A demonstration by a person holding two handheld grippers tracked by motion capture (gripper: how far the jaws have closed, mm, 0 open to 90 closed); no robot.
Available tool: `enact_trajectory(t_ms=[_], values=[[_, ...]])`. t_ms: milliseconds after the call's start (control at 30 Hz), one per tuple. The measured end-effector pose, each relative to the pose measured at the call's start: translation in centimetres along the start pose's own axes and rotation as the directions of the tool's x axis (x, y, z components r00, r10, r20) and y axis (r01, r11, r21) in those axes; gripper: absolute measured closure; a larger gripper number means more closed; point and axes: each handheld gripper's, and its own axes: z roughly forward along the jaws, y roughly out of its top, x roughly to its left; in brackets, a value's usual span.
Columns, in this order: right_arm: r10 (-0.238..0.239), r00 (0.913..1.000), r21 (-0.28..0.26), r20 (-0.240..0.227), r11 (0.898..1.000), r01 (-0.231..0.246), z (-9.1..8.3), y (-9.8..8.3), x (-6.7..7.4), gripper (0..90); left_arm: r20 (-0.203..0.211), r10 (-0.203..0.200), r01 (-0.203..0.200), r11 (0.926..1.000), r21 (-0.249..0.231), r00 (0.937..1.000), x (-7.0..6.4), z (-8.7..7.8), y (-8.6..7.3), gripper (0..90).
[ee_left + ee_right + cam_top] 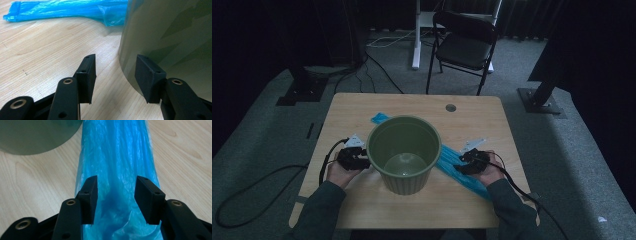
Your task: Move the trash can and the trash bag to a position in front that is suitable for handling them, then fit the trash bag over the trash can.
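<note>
The green bin (404,154) stood mid-worktop (362,107) over the blue bag (117,165), whose ends poked out both sides. Left gripper (115,77) fingers stood apart beside its wall; right gripper (115,197) fingers gaped above the bag, bare wood flanking it.

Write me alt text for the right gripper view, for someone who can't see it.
Two open black gripper fingers reach over a long, crumpled blue plastic bag lying on a light wooden table, without pinching it. The curved side of a green bin shows at the top left.
</note>
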Motion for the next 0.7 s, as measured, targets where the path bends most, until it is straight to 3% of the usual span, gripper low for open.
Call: enact_trajectory(t_ms=[167, 467, 700], values=[[0.025, 0.9997, -0.021, -0.004, 0.999, -0.025, 0.0, 0.9, -0.6, 51.1, 0.002, 0.000, 0.000, 1.0000, 0.001, 1.0000, 0.0, 0.0, 0.0, 51.3], [0.009, 0.9994, 0.010, 0.034, 1.000, -0.009, 1.2, 1.9, -0.9, 51.5, 0.003, -0.008, 0.008, 1.0000, -0.004, 1.0000, 0.1, -0.1, 0.0, 51.2], [0.033, 0.9982, 0.042, 0.051, 0.999, -0.035, 2.9, 2.5, -2.1, 52.4, 0.001, -0.020, 0.020, 0.9998, 0.001, 0.9998, 0.2, 0.0, -0.1, 51.2]])
